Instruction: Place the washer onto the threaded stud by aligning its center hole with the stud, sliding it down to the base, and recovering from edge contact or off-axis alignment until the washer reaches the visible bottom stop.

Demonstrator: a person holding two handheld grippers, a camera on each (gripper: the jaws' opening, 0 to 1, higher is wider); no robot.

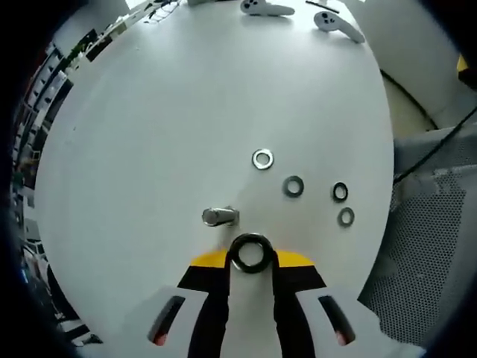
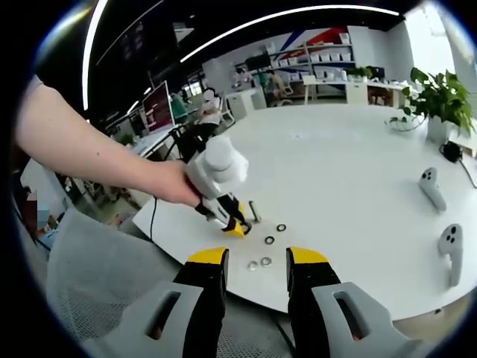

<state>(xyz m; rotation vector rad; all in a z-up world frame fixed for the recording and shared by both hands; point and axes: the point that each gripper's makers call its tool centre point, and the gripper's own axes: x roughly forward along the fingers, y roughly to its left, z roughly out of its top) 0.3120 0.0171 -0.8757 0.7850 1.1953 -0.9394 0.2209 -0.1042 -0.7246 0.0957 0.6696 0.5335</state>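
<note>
The left claw (image 1: 252,261) pinches a dark washer (image 1: 251,252) between its yellow-tipped jaws, holding it just short of the threaded stud (image 1: 220,216), which stands on the white bench (image 1: 149,134); washer and stud are near but apart. Beyond the stud the bench lies open and bare to its far edge. Four loose washers rest to the stud's right: a bright one (image 1: 262,159), a grey one (image 1: 294,186), and two small ones (image 1: 340,192) (image 1: 346,217) close to the bench's curved edge, where a mesh chair back (image 1: 417,261) stands.

In the right gripper view, the right claw (image 2: 255,262) hangs spread and empty off the near bench edge (image 2: 350,291), well back from the work. A hand (image 2: 175,183) carries the left gripper there; the stud's thread is too small to make out. Two white handheld controllers (image 2: 431,186) (image 2: 450,245) lie far right. A potted plant (image 2: 440,101), shelves and desks fill the office behind.
</note>
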